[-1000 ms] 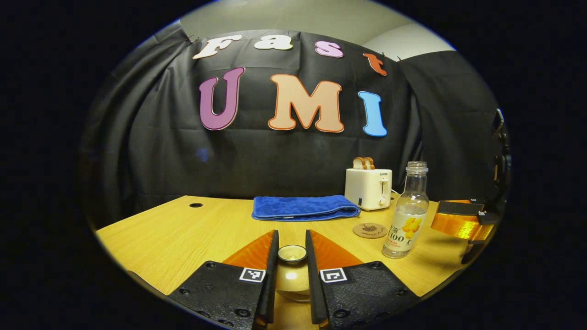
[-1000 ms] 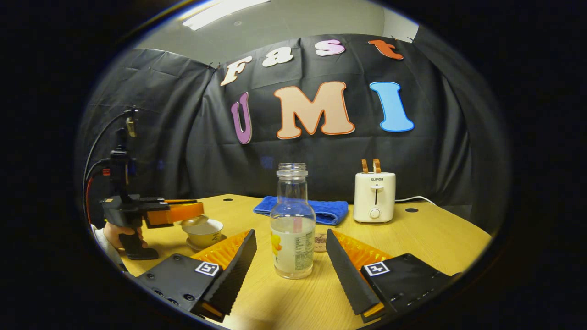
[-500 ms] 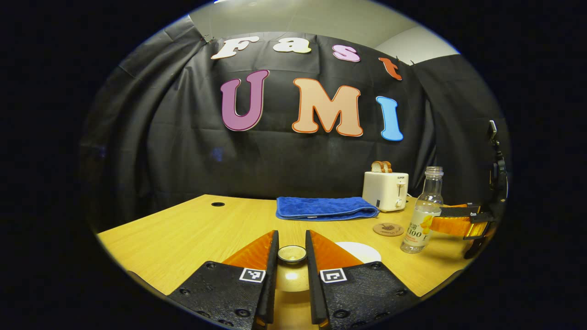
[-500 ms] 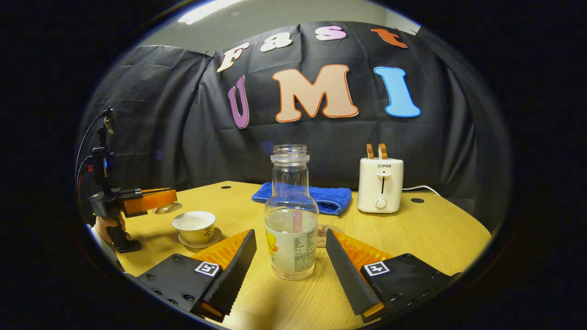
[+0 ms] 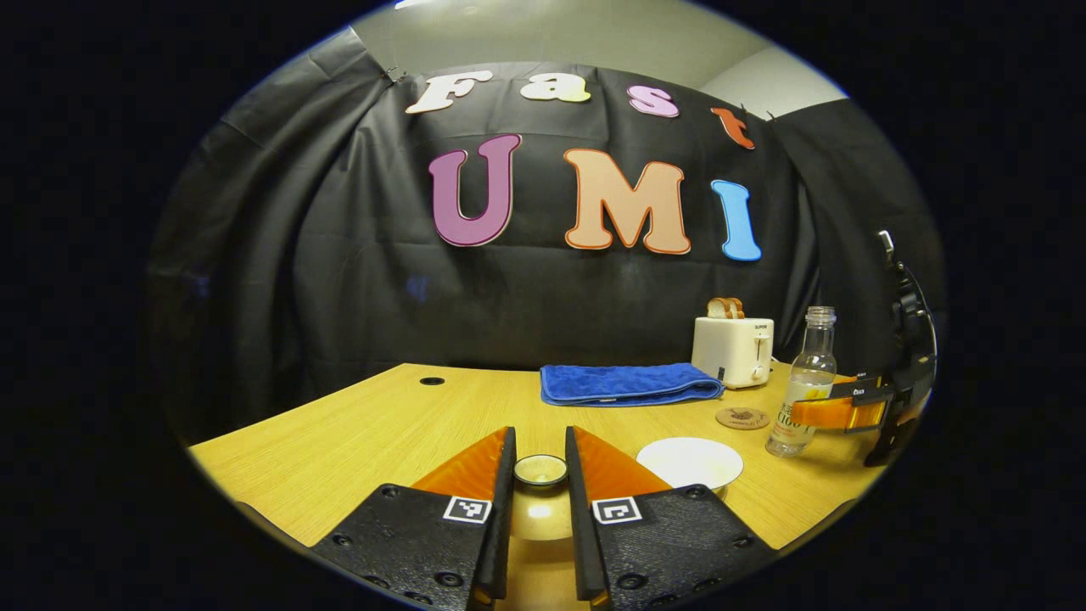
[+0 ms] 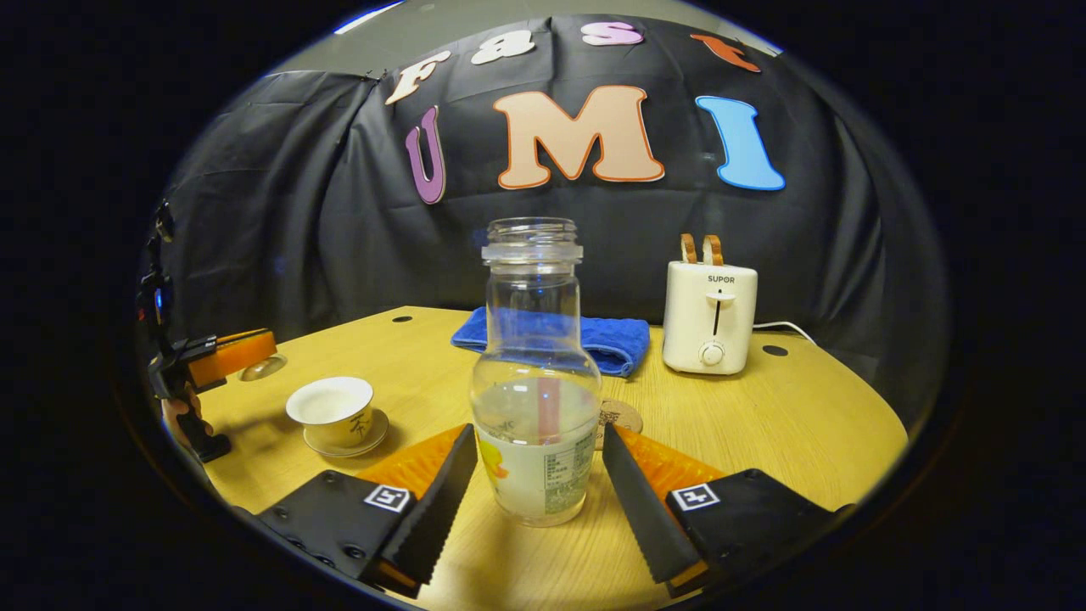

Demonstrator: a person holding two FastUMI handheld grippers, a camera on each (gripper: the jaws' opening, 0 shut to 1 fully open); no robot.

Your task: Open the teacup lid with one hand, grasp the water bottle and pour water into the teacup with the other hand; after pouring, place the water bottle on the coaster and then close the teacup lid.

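My left gripper (image 5: 540, 471) clamps the teacup lid (image 5: 540, 469), my right gripper (image 6: 534, 458) gapes wide around the upright, uncapped water bottle (image 6: 534, 382).

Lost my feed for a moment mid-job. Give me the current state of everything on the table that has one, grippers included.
teacup lid: off the cup, held by its knob, lifted
teacup: uncovered, upright on its saucer
water bottle: uncapped, upright on the table, partly filled, not yet gripped
coaster: bare
left gripper: shut on the teacup lid
right gripper: open, fingers either side of the water bottle
toaster: bread sticking up from the slots
blue towel: folded, flat
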